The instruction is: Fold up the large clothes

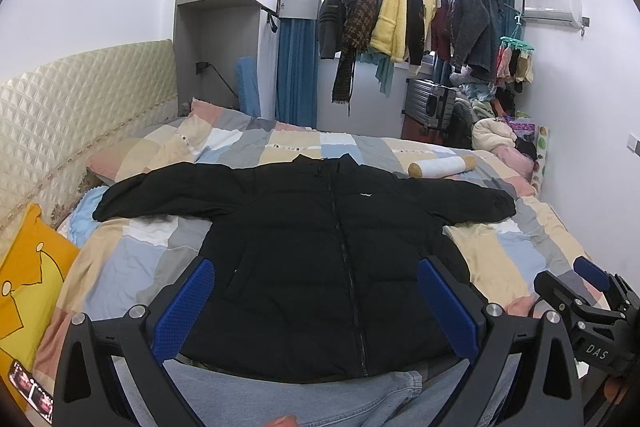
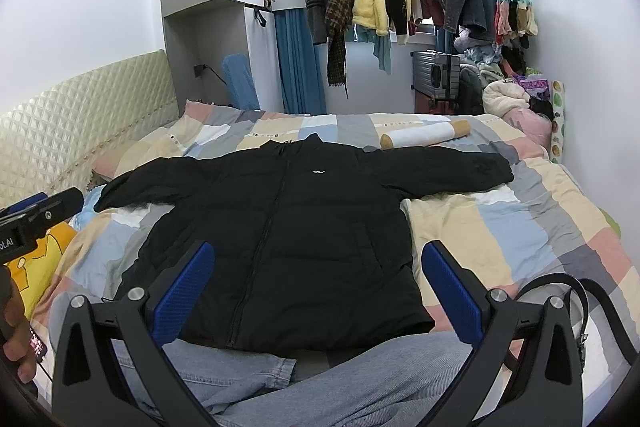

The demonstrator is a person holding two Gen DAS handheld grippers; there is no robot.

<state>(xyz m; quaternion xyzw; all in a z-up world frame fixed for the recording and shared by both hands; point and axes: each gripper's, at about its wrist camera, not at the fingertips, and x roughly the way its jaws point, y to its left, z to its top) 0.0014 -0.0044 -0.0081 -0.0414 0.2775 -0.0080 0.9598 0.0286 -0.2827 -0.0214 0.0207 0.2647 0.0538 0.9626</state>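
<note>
A black puffer jacket point(image 1: 320, 247) lies flat and zipped on the patchwork bed point(image 1: 520, 255), front up, both sleeves spread out to the sides. It also shows in the right wrist view point(image 2: 288, 235). My left gripper point(image 1: 316, 291) is open and empty, held above the jacket's hem. My right gripper point(image 2: 316, 287) is open and empty, above the hem's right side. The right gripper shows at the right edge of the left wrist view point(image 1: 588, 291). Blue jeans point(image 2: 320, 383) lie under the jacket's hem.
A rolled white cloth point(image 1: 440, 166) lies beyond the jacket's right shoulder. A yellow pillow point(image 1: 28, 275) and a phone point(image 1: 32, 391) sit at left. A padded headboard point(image 1: 60, 115) lines the left. Hanging clothes point(image 1: 400, 11) and a suitcase point(image 1: 430, 103) stand behind. A black strap point(image 2: 560, 291) lies at right.
</note>
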